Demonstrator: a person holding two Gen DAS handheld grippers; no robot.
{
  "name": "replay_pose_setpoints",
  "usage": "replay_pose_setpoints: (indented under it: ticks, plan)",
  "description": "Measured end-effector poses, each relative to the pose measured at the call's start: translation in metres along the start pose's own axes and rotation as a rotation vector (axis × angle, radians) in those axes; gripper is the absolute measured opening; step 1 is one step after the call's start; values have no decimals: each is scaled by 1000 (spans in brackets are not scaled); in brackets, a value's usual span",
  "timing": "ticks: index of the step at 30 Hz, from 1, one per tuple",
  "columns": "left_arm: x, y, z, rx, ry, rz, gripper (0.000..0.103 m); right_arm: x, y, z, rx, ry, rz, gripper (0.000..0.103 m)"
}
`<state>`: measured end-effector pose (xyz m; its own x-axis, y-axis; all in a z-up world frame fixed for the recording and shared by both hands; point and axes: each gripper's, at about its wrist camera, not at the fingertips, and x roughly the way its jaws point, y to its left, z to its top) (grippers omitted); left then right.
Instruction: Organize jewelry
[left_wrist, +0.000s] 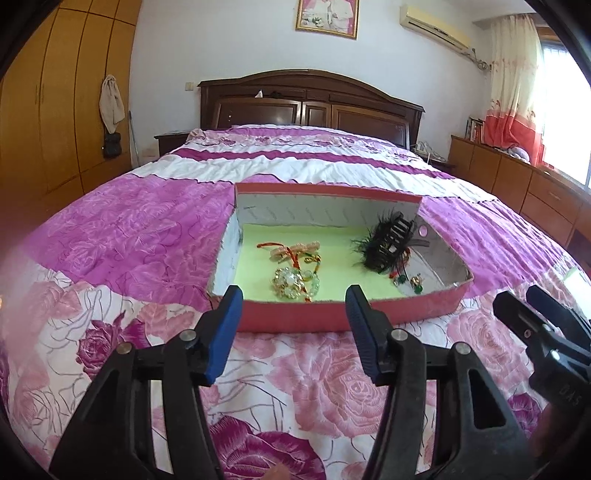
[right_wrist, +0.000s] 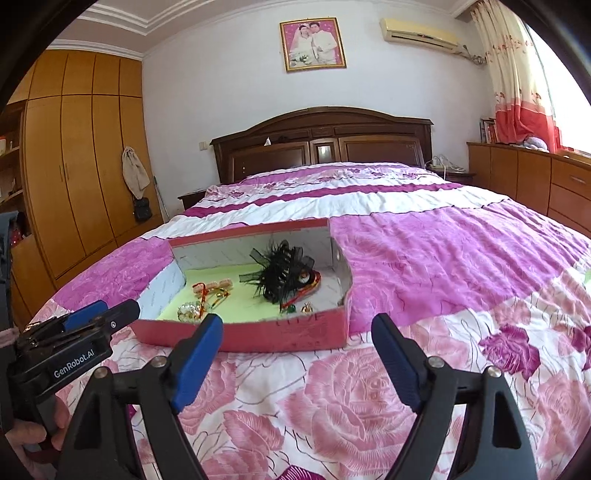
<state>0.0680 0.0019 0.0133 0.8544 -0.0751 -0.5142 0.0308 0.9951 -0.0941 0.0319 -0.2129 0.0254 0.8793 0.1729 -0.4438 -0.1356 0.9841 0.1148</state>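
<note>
A shallow red box (left_wrist: 332, 317) with a pale green floor lay on the floral bedspread (left_wrist: 110, 229), near the foot of the bed. Inside it, toward the left, a clear beaded bracelet (left_wrist: 295, 282) sat beside a pink bow tangled with red and gold cord (left_wrist: 295, 253). Toward the right stood a black feathered hair claw (left_wrist: 388, 240), with a small ring (left_wrist: 416, 282) and green beads just in front of it (too small to make out further). The left gripper (left_wrist: 293, 314) hovered just short of the box's near wall, its blue-padded fingers spread wide and holding nothing. The right gripper (right_wrist: 295, 347) hung beside it, likewise gaping and empty. Behind stood a dark wooden headboard (right_wrist: 321, 140) and a framed wedding portrait (right_wrist: 313, 43).
</note>
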Motion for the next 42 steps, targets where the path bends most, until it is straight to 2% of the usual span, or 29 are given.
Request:
replay_pose_setpoints:
  ticks: [10, 42]
  plan:
    - [-1, -2, -8, 5, 5, 11, 51, -1, 5, -12, -17, 1, -2, 85]
    - [0, -4, -8, 6, 5, 17, 51, -2, 6, -17, -14, 13, -2, 85]
